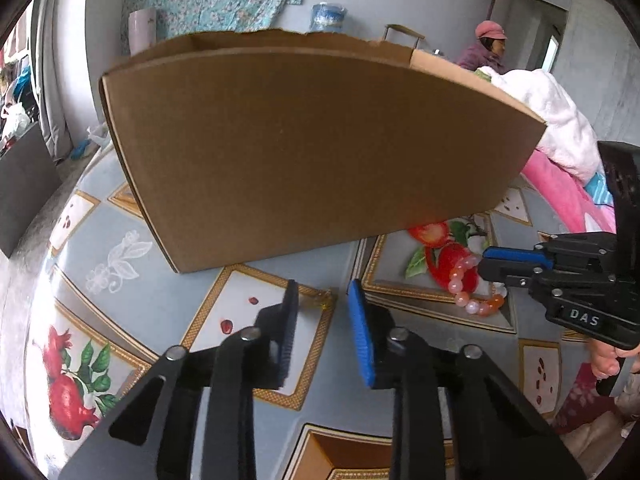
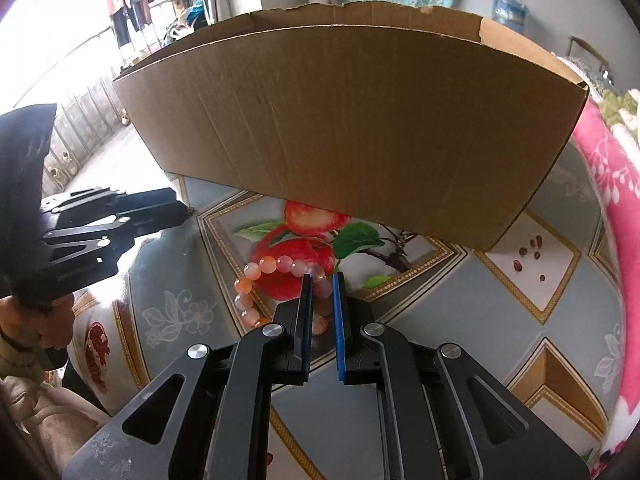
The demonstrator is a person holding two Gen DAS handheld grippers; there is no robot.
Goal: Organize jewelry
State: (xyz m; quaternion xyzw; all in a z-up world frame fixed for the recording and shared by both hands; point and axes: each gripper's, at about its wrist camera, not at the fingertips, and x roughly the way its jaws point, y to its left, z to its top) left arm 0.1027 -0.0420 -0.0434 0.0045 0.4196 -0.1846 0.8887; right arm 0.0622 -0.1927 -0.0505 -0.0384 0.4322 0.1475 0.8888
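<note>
Beads of a pink-and-orange bracelet (image 2: 280,280) sit pinched between the blue pads of the right gripper (image 2: 322,280), whose jaws stand nearly together on one side of the loop. The rest of the loop curves out to the left over the fruit-printed tablecloth (image 2: 460,304). The right wrist view alone shows this grip from behind; the left wrist view shows it from the side, with the bracelet (image 1: 472,288) hanging from the right gripper's (image 1: 486,264) tips over the printed red apples.

The left gripper (image 1: 322,304) hovers over the cloth with a moderate gap between its fingers. Nothing lies between them in that view, though a small yellowish spot just beyond its tips is too blurred to name. From the right wrist view the left gripper (image 2: 176,208) is seen only side-on, and its gap cannot be told there.

An open cardboard box (image 1: 312,152) stands just behind both grippers, its tall front wall hiding the inside. Pink and white blankets (image 1: 560,148) lie to the right of it. A person in a pink hat (image 1: 486,46) is in the far background.
</note>
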